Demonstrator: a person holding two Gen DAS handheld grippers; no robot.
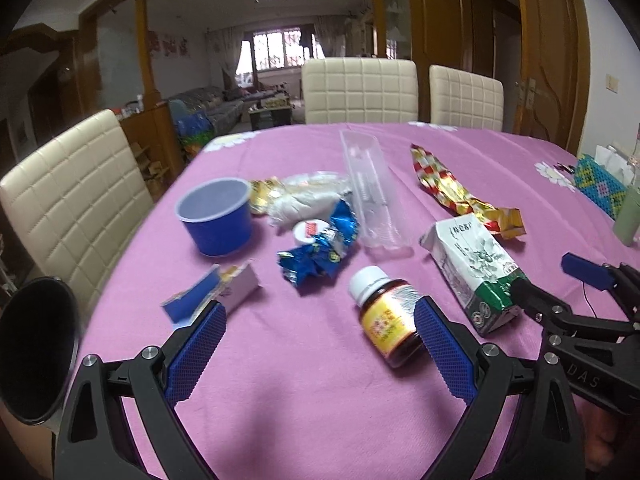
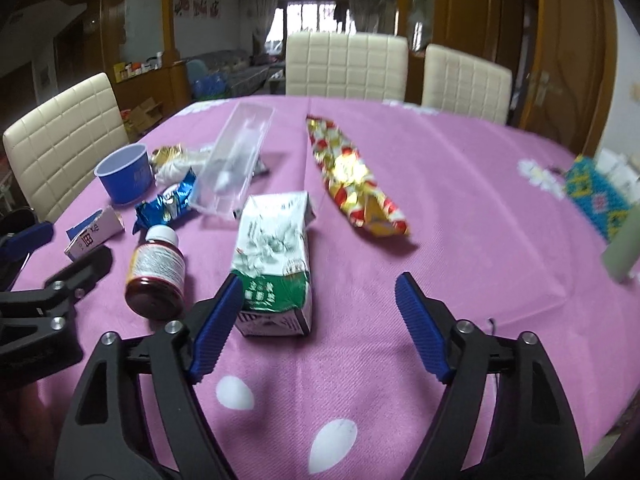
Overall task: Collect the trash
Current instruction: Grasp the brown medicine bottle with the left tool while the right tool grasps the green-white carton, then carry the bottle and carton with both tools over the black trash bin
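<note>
The surface [image 1: 304,400], draped in a pink cloth, fills both views, with cream chairs [image 1: 360,88] lined up behind it. The trash is scattered across its middle. Longest of it: a clear plastic tray [image 1: 374,192] lying tilted over a white bag [image 1: 308,198], and well to its right a red-and-gold foil wrapper [image 2: 354,176] stretched flat. Next, the green-and-white carton [image 2: 274,264] lies on its side, its near end just inside the left finger of the right gripper [image 2: 320,320]; those jaws stand apart, gripping nothing, pads clear of the carton. A blue cup [image 1: 216,216] sits upright at far left. In front of it lie a crumpled blue wrapper [image 1: 320,248] and a torn blue-and-white box [image 1: 216,292]. The left gripper [image 1: 320,344] hangs with jaws wide and empty; the brown bottle [image 1: 390,320], white-capped and on its side, lies just beside its right finger.
</note>
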